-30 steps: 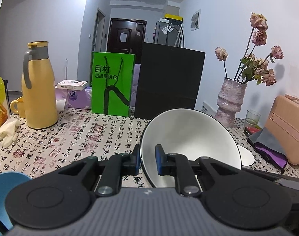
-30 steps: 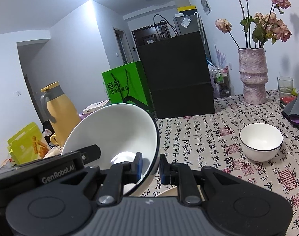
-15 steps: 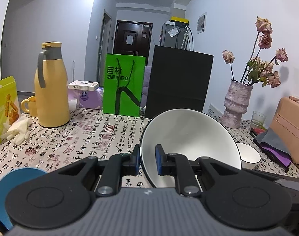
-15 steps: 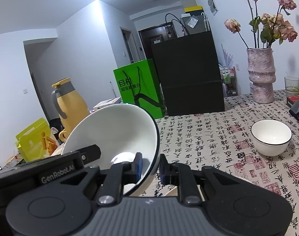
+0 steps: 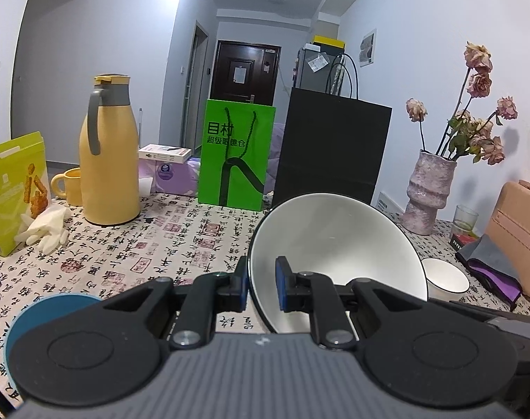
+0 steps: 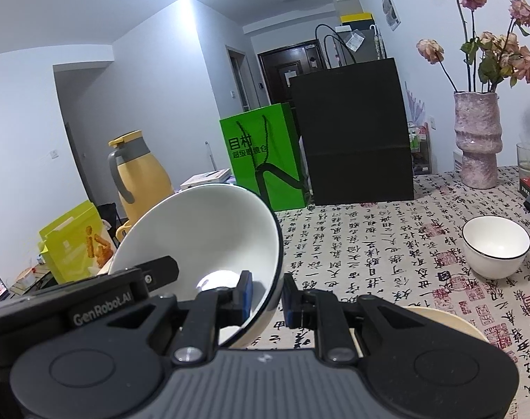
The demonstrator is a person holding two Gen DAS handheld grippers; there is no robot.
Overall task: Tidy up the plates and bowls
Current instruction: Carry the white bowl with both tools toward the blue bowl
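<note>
You keep the left gripper (image 5: 261,284) and right gripper (image 6: 267,293) both clamped on the big white bowl's (image 5: 335,255) rim, and it has drifted back from the black bag (image 5: 331,153), nearer the small bowl (image 6: 495,246), seemingly for stacking.

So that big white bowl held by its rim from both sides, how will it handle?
The big white bowl looks glazed, so probably slippery between the left fingers and right fingers. It is rigid, likely breakable if dropped. Held tilted at the rim, it may pivot.
</note>
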